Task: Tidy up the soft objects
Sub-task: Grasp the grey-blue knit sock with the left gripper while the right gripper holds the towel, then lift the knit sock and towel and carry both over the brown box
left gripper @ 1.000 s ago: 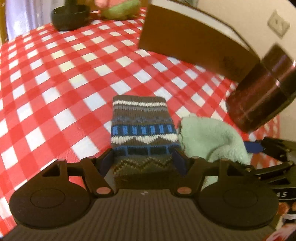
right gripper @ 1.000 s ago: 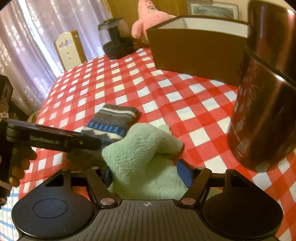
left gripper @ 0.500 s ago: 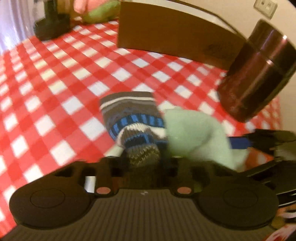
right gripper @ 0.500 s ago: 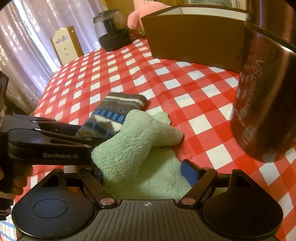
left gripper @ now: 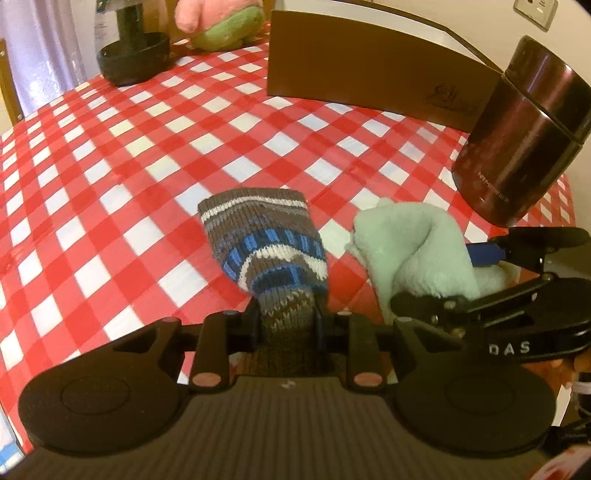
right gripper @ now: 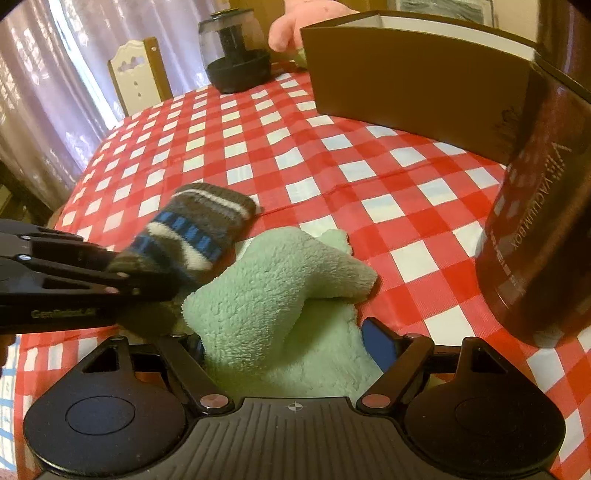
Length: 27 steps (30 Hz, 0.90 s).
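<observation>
Left tongs (left gripper: 286,319) have just narrowed onto the knit sock (left gripper: 266,240); right tongs (right gripper: 291,347) stand wide around the green cloth (right gripper: 280,295).

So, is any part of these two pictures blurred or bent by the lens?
Right wrist view: the striped sock is smeared by motion, while the green cloth is sharp. Left wrist view: sock sharp, and the brown box edge bows from the fisheye.

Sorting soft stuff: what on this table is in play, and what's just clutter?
In play:
- knit sock, pinched in the left gripper
- green fleece cloth, between the right gripper's jaws
- brown box, likely the bin

Clutter:
- dark steel canister
- black-based jar
- plush toy, soft but untouched
- chair
</observation>
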Available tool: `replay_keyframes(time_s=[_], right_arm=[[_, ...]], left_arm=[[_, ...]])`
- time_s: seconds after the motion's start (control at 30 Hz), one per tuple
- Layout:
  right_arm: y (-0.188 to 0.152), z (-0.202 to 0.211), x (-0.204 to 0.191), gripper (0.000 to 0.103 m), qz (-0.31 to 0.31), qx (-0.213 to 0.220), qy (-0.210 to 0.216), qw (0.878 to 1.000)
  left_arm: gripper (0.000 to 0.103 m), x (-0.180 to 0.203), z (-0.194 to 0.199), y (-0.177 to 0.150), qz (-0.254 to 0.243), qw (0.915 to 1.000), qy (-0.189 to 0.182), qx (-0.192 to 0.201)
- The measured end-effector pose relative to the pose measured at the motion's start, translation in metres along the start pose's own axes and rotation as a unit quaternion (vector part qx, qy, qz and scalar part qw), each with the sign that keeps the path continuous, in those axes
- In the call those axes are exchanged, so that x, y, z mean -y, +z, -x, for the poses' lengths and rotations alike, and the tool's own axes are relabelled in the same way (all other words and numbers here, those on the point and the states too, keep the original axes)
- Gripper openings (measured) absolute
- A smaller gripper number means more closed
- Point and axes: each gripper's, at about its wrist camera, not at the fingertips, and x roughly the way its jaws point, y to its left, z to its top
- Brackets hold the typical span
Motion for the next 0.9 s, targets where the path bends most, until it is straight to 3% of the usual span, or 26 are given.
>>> replay_keyframes(time_s=[0.1, 0.33, 0.6, 0.9], right_arm=[[0.001, 0.000, -0.004, 0.059, 0.012, 0.002, 0.008, 1.000], [0.002, 0.000, -0.010, 0.032, 0.019, -0.002, 0.024, 1.000], [0.012, 0.023, -0.014, 0.028, 0.019, 0.024, 0.021, 0.999], [0.060, 0.064, -0.011, 0.028, 0.002, 0.071, 0.003, 0.997]], left_arm=[[0.025, 0.002, 0.002, -0.003, 0.004, 1.0000, 0.002, 0.001], [0.024, 0.006, 0.006, -0.002, 0.001, 1.0000, -0.001, 0.005], [0.024, 0.012, 0.026, 0.016, -0.024, 0.9990, -0.002, 0.037], [0.024, 0.017, 0.053, 0.078, -0.086, 0.9917, 0.011, 0.095]])
